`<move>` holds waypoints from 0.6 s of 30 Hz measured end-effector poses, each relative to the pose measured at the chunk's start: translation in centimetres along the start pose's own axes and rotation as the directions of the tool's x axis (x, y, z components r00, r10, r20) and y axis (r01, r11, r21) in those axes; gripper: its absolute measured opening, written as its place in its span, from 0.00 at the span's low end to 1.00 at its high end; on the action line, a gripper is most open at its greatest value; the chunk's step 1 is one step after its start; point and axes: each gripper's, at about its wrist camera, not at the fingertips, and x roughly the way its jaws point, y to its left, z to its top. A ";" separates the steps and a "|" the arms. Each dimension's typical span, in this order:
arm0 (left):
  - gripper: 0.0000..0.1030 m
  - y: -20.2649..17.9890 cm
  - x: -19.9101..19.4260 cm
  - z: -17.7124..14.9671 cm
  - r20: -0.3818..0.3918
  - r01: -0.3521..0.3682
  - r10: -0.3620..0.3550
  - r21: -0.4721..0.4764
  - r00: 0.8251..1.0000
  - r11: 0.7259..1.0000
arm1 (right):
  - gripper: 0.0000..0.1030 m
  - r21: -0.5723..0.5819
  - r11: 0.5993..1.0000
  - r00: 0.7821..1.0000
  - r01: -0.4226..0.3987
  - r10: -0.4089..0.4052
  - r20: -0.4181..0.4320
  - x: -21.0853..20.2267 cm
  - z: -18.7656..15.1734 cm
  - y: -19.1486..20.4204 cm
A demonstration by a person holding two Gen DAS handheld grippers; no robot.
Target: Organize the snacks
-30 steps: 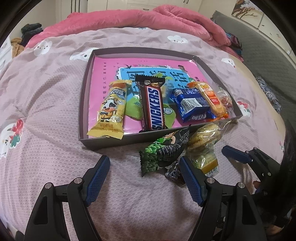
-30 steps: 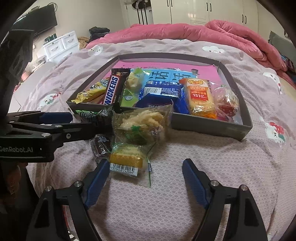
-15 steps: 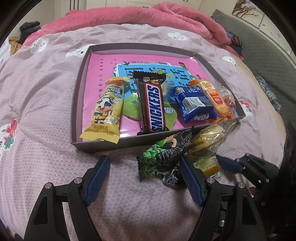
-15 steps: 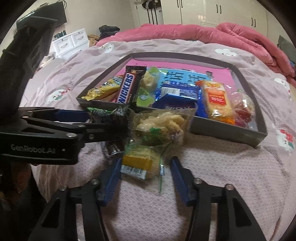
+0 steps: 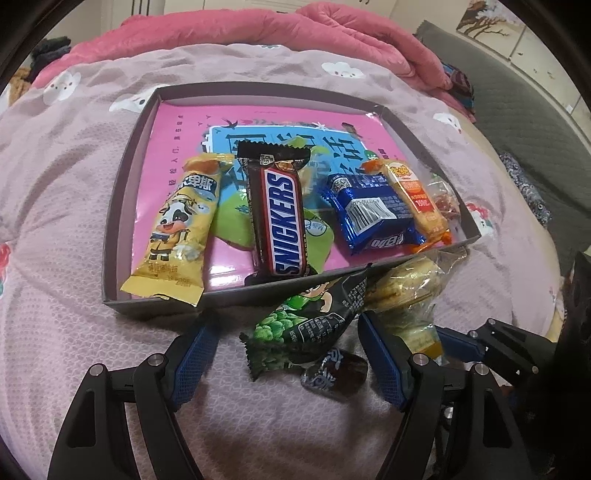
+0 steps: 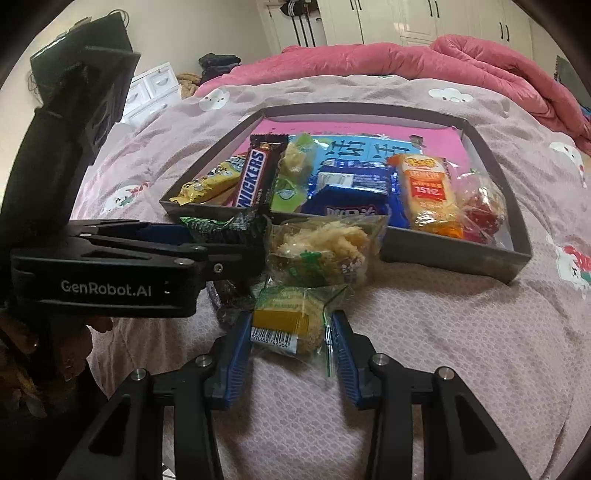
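Note:
A dark grey tray (image 5: 155, 306) (image 6: 443, 254) on the bed holds a yellow cow packet (image 5: 177, 229), a Snickers bar (image 5: 282, 221), a blue packet (image 5: 373, 214) and an orange packet (image 5: 417, 195). In front of it lie a green pea packet (image 5: 306, 328), a dark candy (image 5: 334, 373), a clear cracker packet (image 6: 325, 251) and a small yellow cake packet (image 6: 288, 321). My left gripper (image 5: 286, 354) is open around the pea packet and the candy. My right gripper (image 6: 290, 350) is closing, and its pads touch both sides of the cake packet.
The bed has a mauve cover (image 5: 74, 184) with cloud prints, and a pink quilt (image 5: 258, 33) is heaped behind the tray. White drawers (image 6: 155, 88) stand at the far left. In the right wrist view the left gripper's black body (image 6: 110, 273) crosses the left side.
My right gripper's jaws have drawn in from wide apart to both sides of the yellow cake packet. Both grippers have edged closer to the loose snacks. The left jaws stay as wide.

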 end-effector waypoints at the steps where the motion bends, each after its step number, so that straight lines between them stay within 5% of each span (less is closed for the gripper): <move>1: 0.77 0.1 0.0 0.0 0.002 0.007 -0.007 -0.006 1.000 1.000 | 0.41 0.003 1.000 1.000 0.003 -0.003 0.001 -0.1 0.0 -0.1; 5: 0.72 0.5 -0.1 0.1 0.010 0.043 -0.043 -0.056 0.999 0.997 | 0.41 0.017 1.000 1.000 0.005 -0.005 0.001 -0.4 0.0 -0.5; 9: 0.55 0.5 -0.3 0.2 0.017 0.073 -0.072 -0.086 0.997 0.994 | 0.41 0.026 1.000 1.000 0.014 -0.014 0.007 -0.9 0.1 -0.8; 18: 0.47 -1.0 -0.3 0.0 0.029 0.036 -0.035 -0.032 0.999 0.999 | 0.41 0.091 0.996 1.000 0.012 -0.014 0.028 -2.0 0.2 -2.2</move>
